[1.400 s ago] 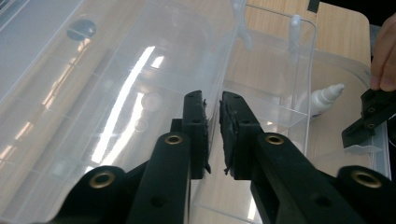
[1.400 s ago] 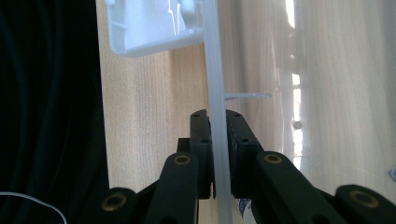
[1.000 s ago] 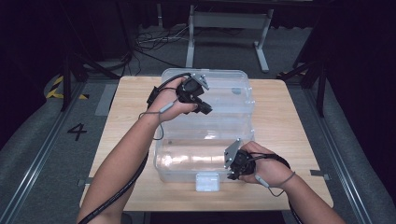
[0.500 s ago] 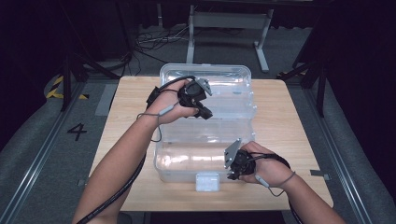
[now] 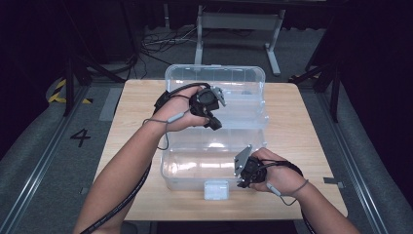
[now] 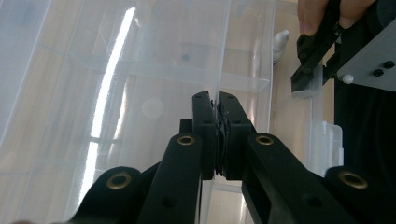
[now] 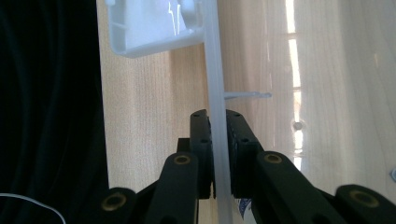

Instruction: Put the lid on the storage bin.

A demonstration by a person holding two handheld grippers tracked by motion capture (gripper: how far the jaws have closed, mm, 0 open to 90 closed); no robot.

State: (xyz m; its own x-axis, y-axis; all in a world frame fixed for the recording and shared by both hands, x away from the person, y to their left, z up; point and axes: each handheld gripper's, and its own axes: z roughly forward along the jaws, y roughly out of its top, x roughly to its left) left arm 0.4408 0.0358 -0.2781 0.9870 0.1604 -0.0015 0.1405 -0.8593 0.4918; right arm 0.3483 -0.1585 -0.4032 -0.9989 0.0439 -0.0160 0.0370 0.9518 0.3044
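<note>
Box (image 5: 214, 151), one clear plastic bin with its lid (image 5: 229, 92) swung open behind it, sits mid-table (image 5: 302, 126); no label on it can be read, though a "4" (image 5: 80, 137) is marked on the floor at left. Left gripper (image 5: 214, 122) has its jaws clamped on the thin clear edge where lid meets box. Right gripper (image 5: 242, 181) pinches the box's front rim, just right of one white latch (image 5: 215, 189).
</note>
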